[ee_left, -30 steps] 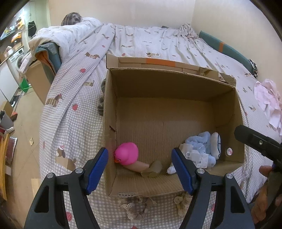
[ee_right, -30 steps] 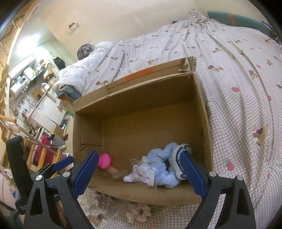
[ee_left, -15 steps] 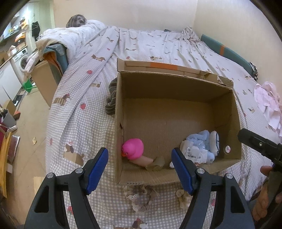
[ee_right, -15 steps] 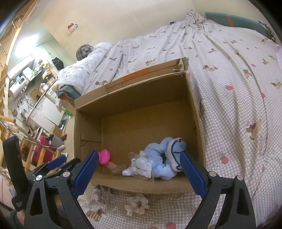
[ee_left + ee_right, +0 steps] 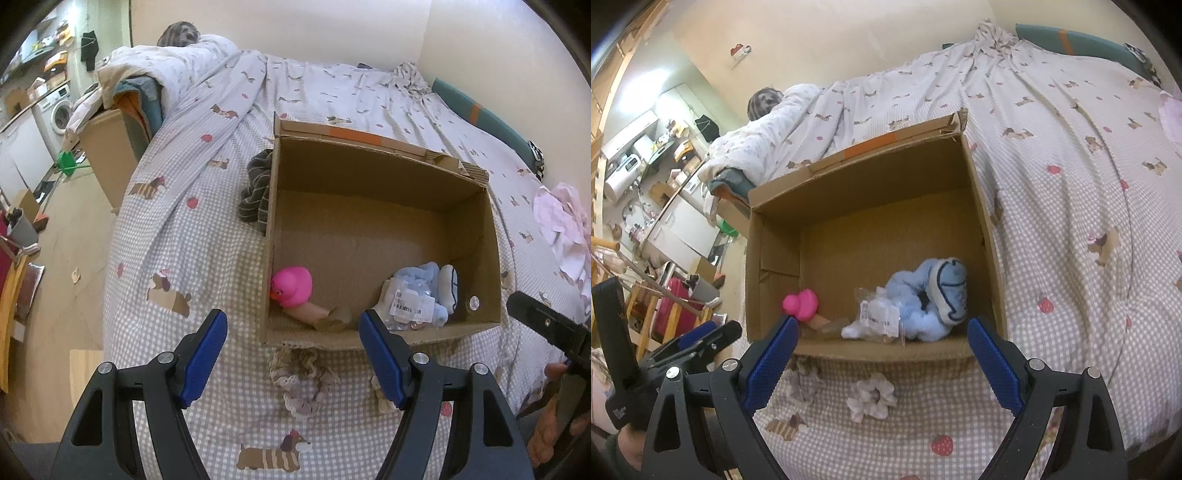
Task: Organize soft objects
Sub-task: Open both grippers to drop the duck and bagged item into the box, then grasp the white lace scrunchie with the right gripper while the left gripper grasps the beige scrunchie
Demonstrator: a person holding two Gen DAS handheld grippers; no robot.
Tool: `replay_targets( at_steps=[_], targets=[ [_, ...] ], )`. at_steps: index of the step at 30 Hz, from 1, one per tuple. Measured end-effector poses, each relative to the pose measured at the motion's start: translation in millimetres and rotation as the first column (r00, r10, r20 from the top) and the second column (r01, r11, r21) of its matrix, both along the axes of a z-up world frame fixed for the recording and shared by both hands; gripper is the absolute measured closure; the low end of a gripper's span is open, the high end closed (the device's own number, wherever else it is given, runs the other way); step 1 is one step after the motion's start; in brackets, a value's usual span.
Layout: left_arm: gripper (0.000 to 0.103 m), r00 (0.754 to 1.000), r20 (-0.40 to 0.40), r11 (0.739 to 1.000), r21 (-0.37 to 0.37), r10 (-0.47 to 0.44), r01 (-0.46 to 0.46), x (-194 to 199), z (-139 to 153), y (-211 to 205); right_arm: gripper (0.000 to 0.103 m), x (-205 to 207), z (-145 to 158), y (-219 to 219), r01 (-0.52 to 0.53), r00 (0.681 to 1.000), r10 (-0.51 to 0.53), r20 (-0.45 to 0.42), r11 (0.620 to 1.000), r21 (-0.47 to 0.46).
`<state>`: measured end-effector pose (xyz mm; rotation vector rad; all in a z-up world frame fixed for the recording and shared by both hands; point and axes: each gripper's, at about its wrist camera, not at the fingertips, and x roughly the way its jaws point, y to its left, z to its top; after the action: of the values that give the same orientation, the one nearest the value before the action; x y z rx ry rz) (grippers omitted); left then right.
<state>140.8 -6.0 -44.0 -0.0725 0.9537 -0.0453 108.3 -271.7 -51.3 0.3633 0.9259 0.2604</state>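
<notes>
Both grippers, left [image 5: 293,354] & right [image 5: 881,360], released & empty, have backed off the box [image 5: 495,258]; pink toy [image 5: 293,286] & blue plush [image 5: 923,295] inside, scrunchies [image 5: 303,380] just outside near wall, prob next

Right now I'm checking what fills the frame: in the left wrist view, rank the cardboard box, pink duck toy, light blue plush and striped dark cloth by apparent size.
1. cardboard box
2. light blue plush and striped dark cloth: similar, not ranked
3. pink duck toy, smallest
</notes>
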Motion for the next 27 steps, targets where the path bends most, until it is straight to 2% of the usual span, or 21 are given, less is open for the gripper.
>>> replay_targets(
  at_steps=[12, 16, 21, 25, 26, 27],
  targets=[
    [0.032, 0.999, -0.032, 1.0, -0.003, 0.009, -0.009, -23, -7, 4, 0.004, -19, -9, -4, 0.011, 0.999, -0.011, -0.05, 1.0, 0.011],
    [0.032, 0.999, -0.051, 1.0, 0.017, 0.01, -0.009, -30, -15, 8, 0.004, -23, -26, -14, 0.056, 0.991, -0.048, -0.126, 0.997, 0.06],
    [0.032, 0.997, -0.074, 0.999, 0.007, 0.036, -0.036, -31, -20, 20, 0.004, -17, -50, -19, 0.09, 0.967, -0.074, -0.244, 0.994, 0.057],
    [0.032, 0.992, -0.095, 0.996, -0.03, 0.077, -0.081, -29, -21, 35, 0.004, -5, -70, 2, 0.021, 0.947, -0.005, -0.322, 0.999, 0.045],
    [0.032, 0.991, -0.099, 0.995, -0.034, 0.091, -0.094, -29, -21, 39, 0.006, -1, -75, 12, -0.008, 0.943, 0.02, -0.332, 0.999, 0.037],
    [0.032, 0.99, -0.102, 0.994, -0.035, 0.098, -0.102, -29, -21, 42, 0.014, 3, -78, 22, -0.035, 0.94, 0.042, -0.337, 0.999, 0.027]
  ],
)
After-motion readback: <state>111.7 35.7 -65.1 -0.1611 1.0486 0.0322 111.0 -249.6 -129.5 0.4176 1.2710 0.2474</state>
